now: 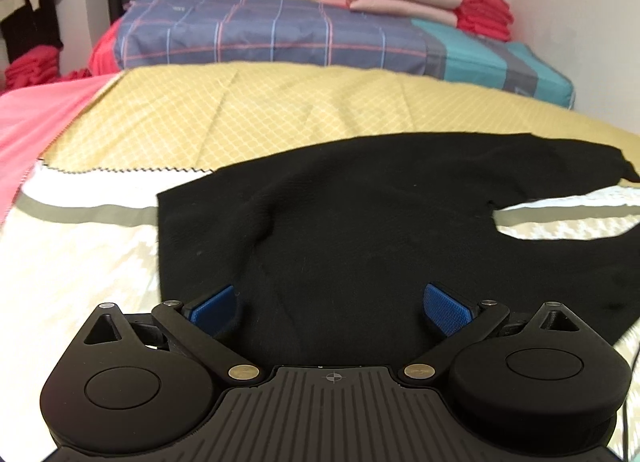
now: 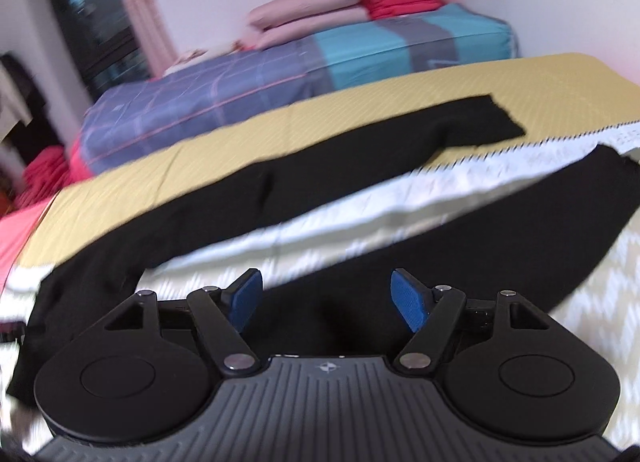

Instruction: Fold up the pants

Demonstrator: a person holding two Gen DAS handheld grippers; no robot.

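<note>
Black pants [image 1: 360,221] lie spread flat on the bed, the waist end near my left gripper and two legs running apart to the right. My left gripper [image 1: 332,304] is open, its blue pads [image 1: 212,304] over the near edge of the waist part, holding nothing. In the right wrist view the pants [image 2: 280,189] show both legs, one toward the yellow sheet, one nearer. My right gripper [image 2: 326,298] is open over the near leg, empty. The right wrist view is blurred.
The bed has a yellow patterned sheet [image 1: 240,113] and a white-and-grey cover [image 1: 80,262]. A plaid blue quilt [image 1: 280,33] lies at the far end with folded pink and red cloths [image 1: 432,1] on it. A pink sheet [image 1: 36,117] is at the left.
</note>
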